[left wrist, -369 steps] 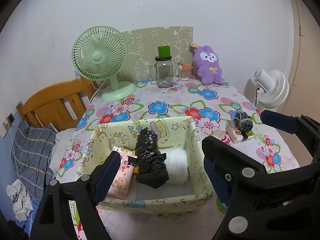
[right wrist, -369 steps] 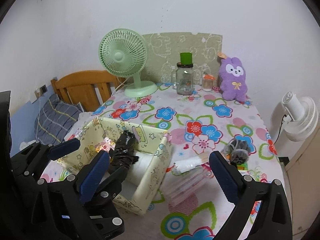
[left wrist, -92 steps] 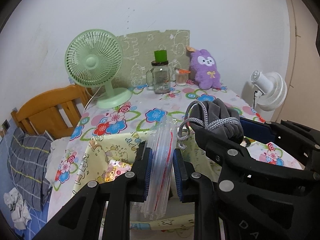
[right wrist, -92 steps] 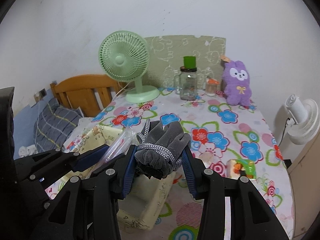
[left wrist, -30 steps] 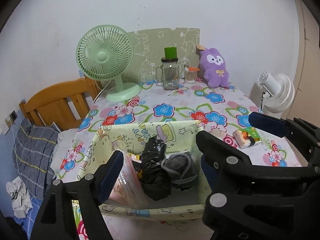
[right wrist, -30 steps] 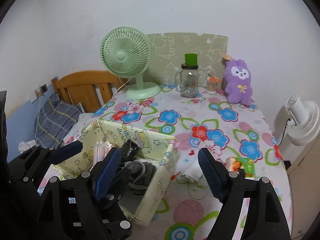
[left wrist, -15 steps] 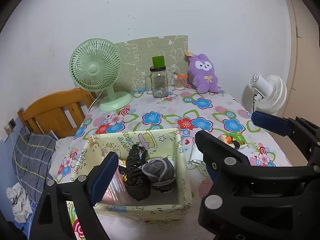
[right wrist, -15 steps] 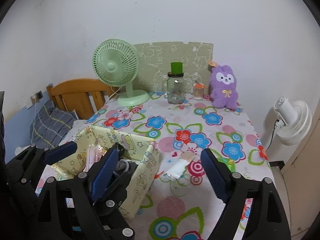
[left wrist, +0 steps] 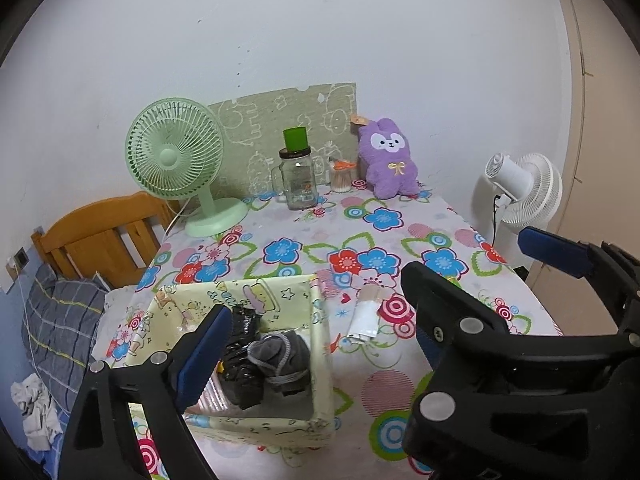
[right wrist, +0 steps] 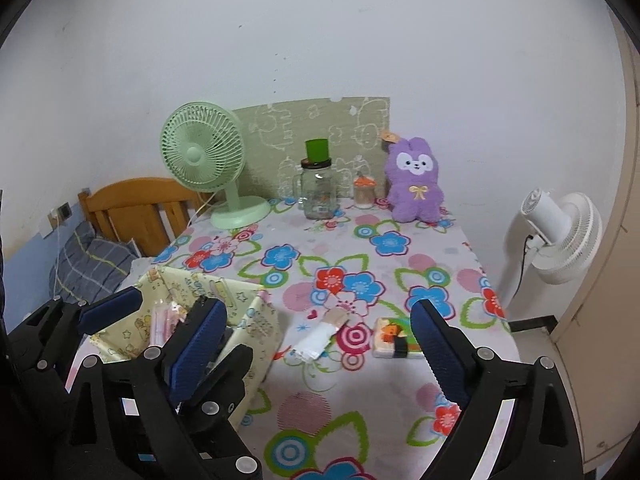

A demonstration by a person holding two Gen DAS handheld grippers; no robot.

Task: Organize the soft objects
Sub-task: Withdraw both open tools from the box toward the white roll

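Observation:
A pale yellow fabric bin (left wrist: pixel 320 344) (right wrist: pixel 256 328) stands at the near left of the floral table. It holds grey gloves (left wrist: pixel 280 354), a black bag (left wrist: pixel 240 376) and a stack of clear bags (right wrist: pixel 160 326). A white packet (left wrist: pixel 364 316) (right wrist: pixel 320 336) and a small tissue pack (right wrist: pixel 396 342) lie on the table to its right. My left gripper (left wrist: pixel 316 328) is open and empty above the bin. My right gripper (right wrist: pixel 320 344) is open and empty above the packet. A purple plush rabbit (left wrist: pixel 390 160) (right wrist: pixel 416 180) sits at the back.
A green desk fan (left wrist: pixel 180 160), a glass jar with a green cap (left wrist: pixel 298 176) and a small toothpick jar (left wrist: pixel 342 174) stand along the back wall. A white fan (right wrist: pixel 556 236) stands past the table's right edge. A wooden bed frame (left wrist: pixel 96 236) is at the left.
Both grippers have pulled back and up from the bin, open and empty. Earlier they held the clear bags and the gloves, which now lie in the bin.

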